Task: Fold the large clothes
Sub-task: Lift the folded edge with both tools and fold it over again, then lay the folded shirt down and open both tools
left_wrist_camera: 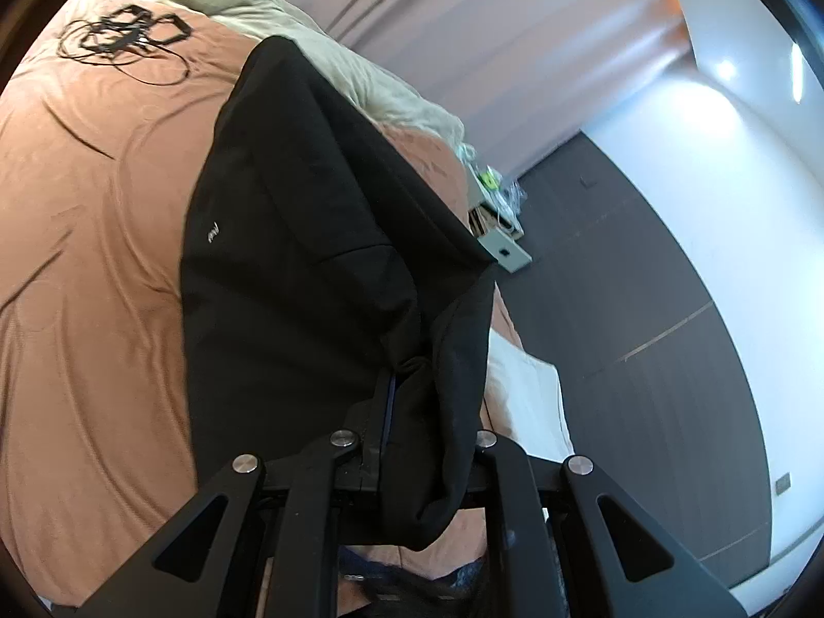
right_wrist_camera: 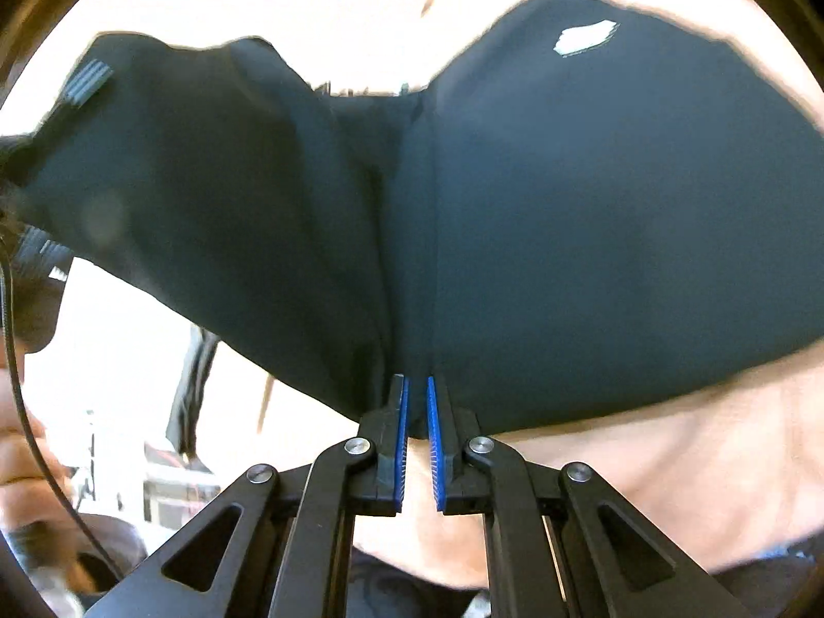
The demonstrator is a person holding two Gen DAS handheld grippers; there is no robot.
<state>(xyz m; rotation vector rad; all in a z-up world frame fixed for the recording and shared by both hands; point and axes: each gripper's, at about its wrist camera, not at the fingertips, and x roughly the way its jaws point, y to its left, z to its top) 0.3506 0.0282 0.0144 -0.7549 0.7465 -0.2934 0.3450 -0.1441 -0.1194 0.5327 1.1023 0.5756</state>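
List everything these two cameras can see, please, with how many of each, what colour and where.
black garment: one, black with a small white mark, lifted over the bed, its edge held in both claws
bedspread: one, salmon, covering the bed
blanket: one, pale cream, bunched at the far edge of the bed
cables: one tangle, black, on the far part of the bedspread
bedside stand: one, pale, beside the bed, small items on top too small to tell
curtain: one, pale, behind the bed
floor: dark wood
left claw: black, shut on the garment
right claw: black with blue pads, shut on the garment's edge
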